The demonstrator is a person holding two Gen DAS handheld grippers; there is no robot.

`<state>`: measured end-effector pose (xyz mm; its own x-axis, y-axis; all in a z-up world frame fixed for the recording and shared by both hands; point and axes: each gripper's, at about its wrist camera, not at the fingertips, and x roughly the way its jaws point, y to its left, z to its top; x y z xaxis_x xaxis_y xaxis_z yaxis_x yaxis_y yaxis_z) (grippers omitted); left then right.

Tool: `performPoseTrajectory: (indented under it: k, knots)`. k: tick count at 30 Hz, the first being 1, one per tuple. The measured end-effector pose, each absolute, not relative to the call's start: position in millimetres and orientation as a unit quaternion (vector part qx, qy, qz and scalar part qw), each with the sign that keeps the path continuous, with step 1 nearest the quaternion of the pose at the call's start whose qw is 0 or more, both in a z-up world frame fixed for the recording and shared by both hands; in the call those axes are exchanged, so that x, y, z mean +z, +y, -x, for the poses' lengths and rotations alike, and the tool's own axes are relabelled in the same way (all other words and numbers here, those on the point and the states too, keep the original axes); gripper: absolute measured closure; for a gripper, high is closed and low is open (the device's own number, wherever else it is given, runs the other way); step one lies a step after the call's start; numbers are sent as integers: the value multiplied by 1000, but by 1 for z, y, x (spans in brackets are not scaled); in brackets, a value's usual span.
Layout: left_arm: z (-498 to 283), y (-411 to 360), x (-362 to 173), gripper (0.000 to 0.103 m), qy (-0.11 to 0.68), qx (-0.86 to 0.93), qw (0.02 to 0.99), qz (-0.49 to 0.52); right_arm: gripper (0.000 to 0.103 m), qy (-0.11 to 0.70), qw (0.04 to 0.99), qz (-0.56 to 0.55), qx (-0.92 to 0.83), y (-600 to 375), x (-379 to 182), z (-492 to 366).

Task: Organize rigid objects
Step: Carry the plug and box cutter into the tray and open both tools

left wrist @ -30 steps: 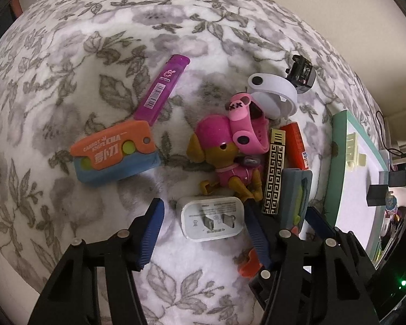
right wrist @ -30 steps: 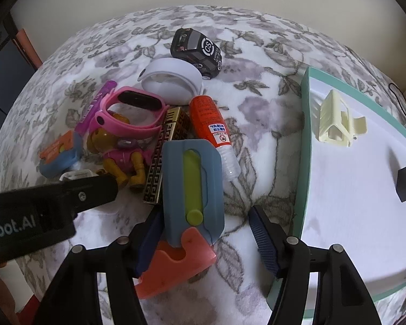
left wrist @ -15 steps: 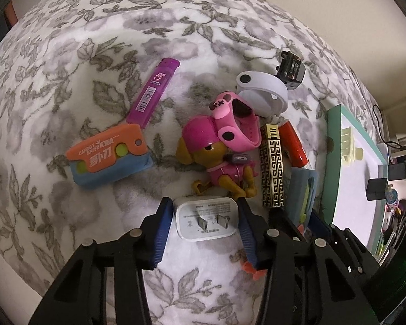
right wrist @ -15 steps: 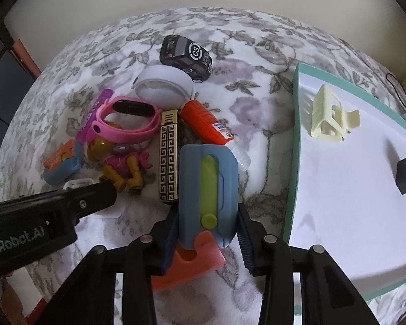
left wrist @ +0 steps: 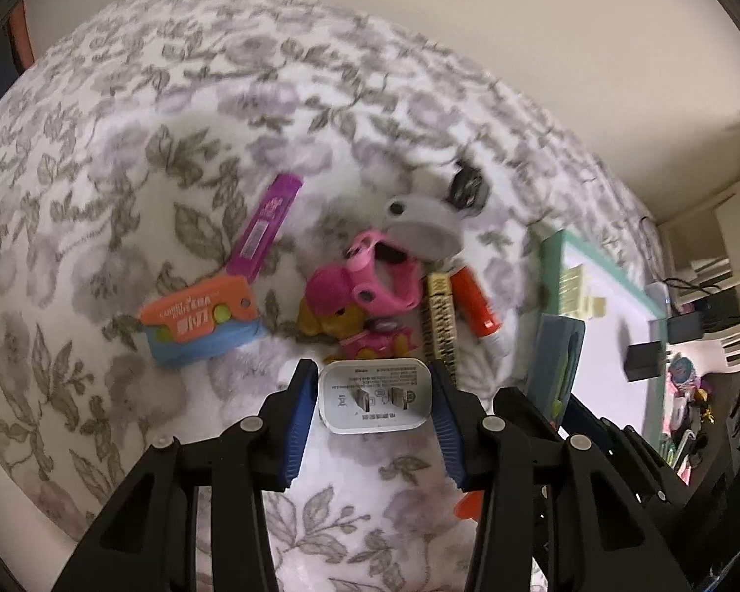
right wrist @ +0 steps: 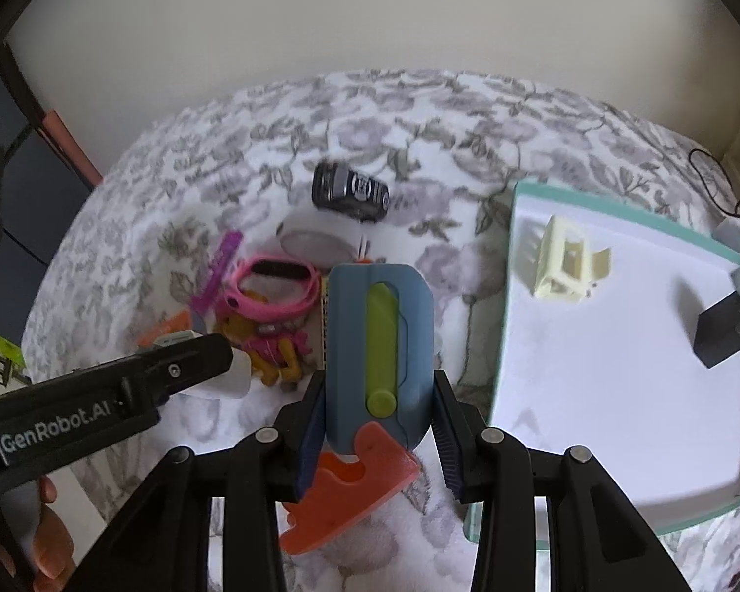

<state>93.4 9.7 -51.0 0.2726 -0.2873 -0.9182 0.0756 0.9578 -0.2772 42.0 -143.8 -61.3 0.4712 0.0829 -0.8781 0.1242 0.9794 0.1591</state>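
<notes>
— What does each view show?
— My left gripper (left wrist: 374,397) clamps the white charger (left wrist: 374,396). Only the right view shows my right gripper (right wrist: 379,424) clamping the blue cutter (right wrist: 377,345), beside the tray (right wrist: 616,345).

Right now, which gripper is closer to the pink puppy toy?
Left. The left gripper, shut on the white charger, sits just in front of the pink puppy toy. The right gripper holds the blue cutter further right.
</notes>
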Motion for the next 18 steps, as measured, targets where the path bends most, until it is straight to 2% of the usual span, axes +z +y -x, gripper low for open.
performPoseTrajectory:
  k: [18]
  knots:
    - [-74, -38, -20, 56, 553, -159, 815, 69, 61, 520, 844, -113, -73, -198, -57, -29]
